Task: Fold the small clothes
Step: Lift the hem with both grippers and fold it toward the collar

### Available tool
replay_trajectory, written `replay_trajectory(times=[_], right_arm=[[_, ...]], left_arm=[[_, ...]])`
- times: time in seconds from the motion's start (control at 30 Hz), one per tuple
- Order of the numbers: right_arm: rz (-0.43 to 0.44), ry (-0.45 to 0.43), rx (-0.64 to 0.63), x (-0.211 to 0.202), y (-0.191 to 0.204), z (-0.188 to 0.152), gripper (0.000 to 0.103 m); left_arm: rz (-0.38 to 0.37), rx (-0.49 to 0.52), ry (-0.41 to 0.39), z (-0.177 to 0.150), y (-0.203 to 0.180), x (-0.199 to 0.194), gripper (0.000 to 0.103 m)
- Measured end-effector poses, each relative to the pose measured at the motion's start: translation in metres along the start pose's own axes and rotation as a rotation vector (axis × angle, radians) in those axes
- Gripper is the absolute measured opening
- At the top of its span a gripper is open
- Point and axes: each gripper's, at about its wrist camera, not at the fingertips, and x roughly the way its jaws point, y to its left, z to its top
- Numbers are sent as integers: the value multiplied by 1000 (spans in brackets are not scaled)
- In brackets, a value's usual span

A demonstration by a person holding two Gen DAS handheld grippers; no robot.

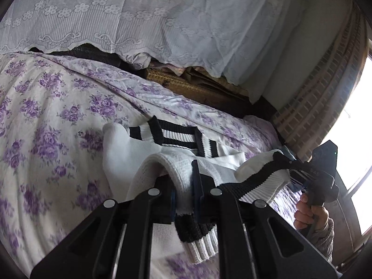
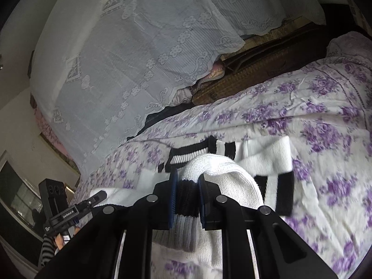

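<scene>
A white knit garment [image 1: 130, 153] with black-and-white striped ribbed trim lies on the floral bed and is lifted at its near edge. My left gripper [image 1: 183, 174] is shut on a fold of its white knit and striped hem. My right gripper [image 2: 188, 179] is shut on the black-striped hem of the same garment [image 2: 267, 155]. The right gripper also shows in the left wrist view [image 1: 300, 174], holding the hem's other end; the left gripper shows in the right wrist view [image 2: 97, 197] at lower left. The far part of the garment rests flat on the bed.
The bed has a white sheet with purple flowers [image 1: 46, 116]. A white lace cover [image 1: 139, 18] drapes over a pile behind it, with a brown woven mat [image 1: 190, 86] beneath. A bright window [image 1: 355, 139] and a checked curtain [image 1: 325, 88] are at the right.
</scene>
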Motion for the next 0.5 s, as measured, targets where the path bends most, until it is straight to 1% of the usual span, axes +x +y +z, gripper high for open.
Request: replay_trajectory(times=[0.13, 0.27, 0.33, 0.37, 0.43, 0.5], right_arm=[[-24, 0, 23, 18, -11, 4, 17], [-54, 7, 60, 36, -34, 0, 17], [-77, 21, 93, 46, -49, -2, 22], [-82, 31, 107, 51, -57, -4, 25], [-90, 44, 145, 54, -72, -7, 41], [-43, 22, 176, 45, -81, -5, 41]], left_arm=[[11, -24, 19, 11, 14, 24, 10], [27, -33, 51, 12, 26, 51, 11], [48, -60, 72, 10, 35, 66, 14], [65, -92, 84, 5, 44, 76, 15], [75, -123, 98, -2, 57, 86, 15], [48, -139, 90, -4, 61, 83, 16]])
